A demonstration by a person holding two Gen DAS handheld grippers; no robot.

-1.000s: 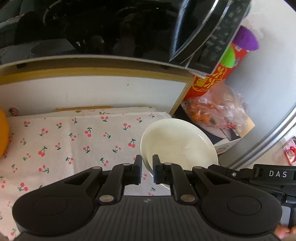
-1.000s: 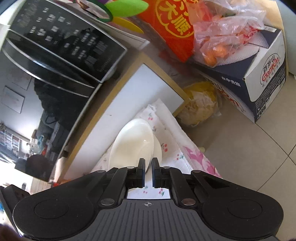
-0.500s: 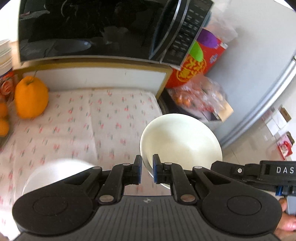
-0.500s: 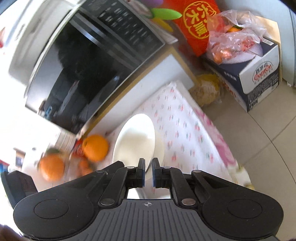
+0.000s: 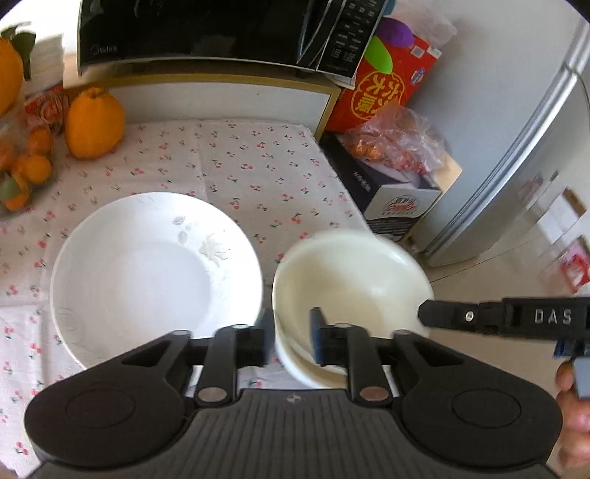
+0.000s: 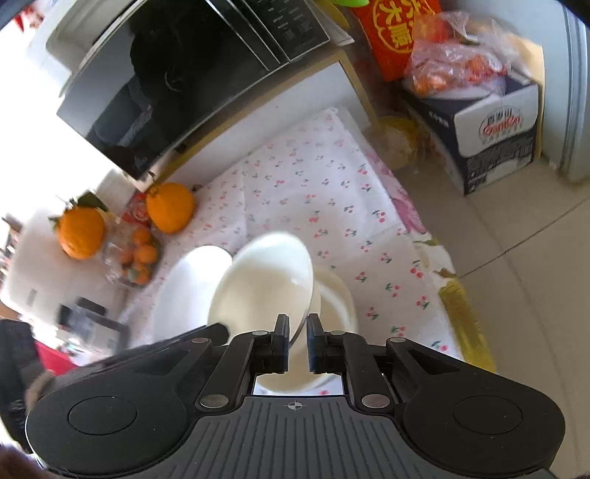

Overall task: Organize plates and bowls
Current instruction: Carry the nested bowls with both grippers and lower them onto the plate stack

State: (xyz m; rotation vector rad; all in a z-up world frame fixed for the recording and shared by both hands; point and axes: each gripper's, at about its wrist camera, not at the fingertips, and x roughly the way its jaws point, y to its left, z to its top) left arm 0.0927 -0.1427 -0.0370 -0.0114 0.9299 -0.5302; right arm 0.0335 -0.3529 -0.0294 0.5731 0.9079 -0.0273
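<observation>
Left tongs: the left tongs (image 5: 291,341) have just been opening. There is clear daylight between the pads now, and the near rim of the cream bowl (image 5: 350,280) stands in the gap, closer to the left pad. Nothing is pinched.
Right tongs: the right tongs (image 6: 298,341) come in from 3 o'clock in the left wrist view, reaching the bowl's far rim. Their jaws have just been easing apart by a sliver, with the bowl's edge between them. It is too blurred to tell whether the pads bite.
Cream bowl: it sits at 5 o'clock on the bench, just beside the plate. From the right wrist it looks tipped up on edge, leaning over a second bowl (image 6: 337,298) directly beneath it.
Second bowl: only its rim peeks out below the first one, on the cloth.
White plate (image 5: 147,265): flat on the bench at 8 o'clock of the cloth, with a faint leaf print on its inner slope. It is empty.
Bench: covered by a cherry-print cloth (image 5: 258,165), bare through the middle.
Fruit: a big orange (image 5: 94,123) at 10 o'clock, with small ones (image 5: 35,167) heaped just to its left.
Microwave (image 5: 202,29): black, across 12 o'clock, on the shelf behind the bench.
Off the bench: at 2 o'clock a red box (image 5: 383,88), a plastic bag (image 5: 394,143) and the dark carton (image 5: 398,199) under it.
Hand: the person's hand (image 5: 575,412) shows at 4 o'clock, on the right tongs' grip.
</observation>
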